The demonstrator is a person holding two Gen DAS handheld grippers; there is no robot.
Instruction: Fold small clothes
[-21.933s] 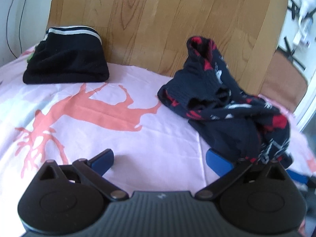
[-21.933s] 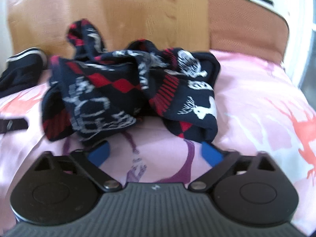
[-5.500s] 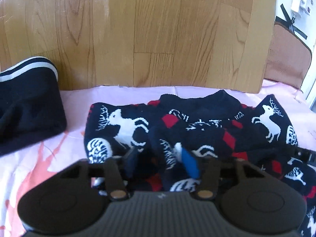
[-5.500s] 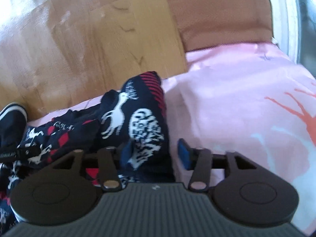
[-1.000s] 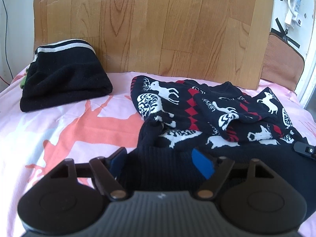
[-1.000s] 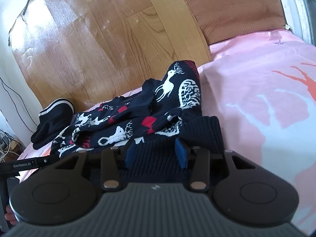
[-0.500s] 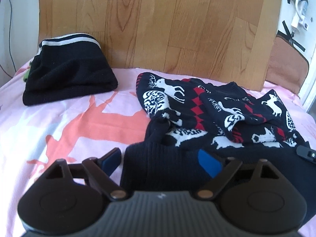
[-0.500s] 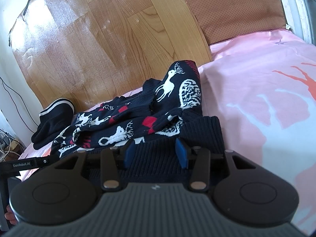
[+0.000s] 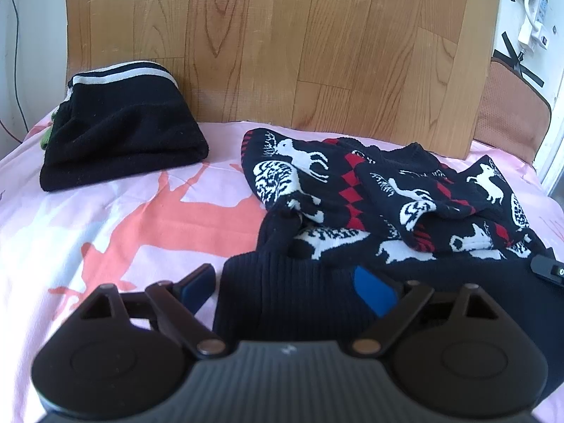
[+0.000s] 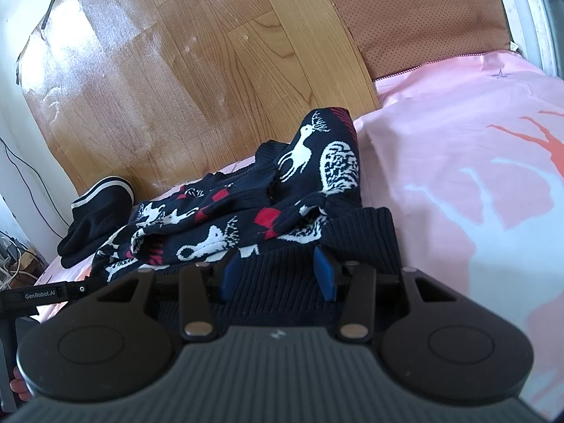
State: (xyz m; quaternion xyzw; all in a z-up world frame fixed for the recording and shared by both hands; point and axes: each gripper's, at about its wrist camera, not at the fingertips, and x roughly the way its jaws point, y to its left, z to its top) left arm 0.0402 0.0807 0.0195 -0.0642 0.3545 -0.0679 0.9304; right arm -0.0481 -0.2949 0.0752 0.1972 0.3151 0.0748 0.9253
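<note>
One pink deer-print sheet [image 9: 105, 218] against wood-grain board [image 9: 282, 35]

Bare sheet [image 9: 105, 218] left of sweater [image 9: 387, 194]

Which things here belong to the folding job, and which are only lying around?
Belong to the job:
- reindeer sweater
- left gripper, open over the hem
- right gripper, jaws astride the hem
- folded black garment

Lying about:
- pink bedsheet
- wooden board
- brown cushion
- power strip
</note>
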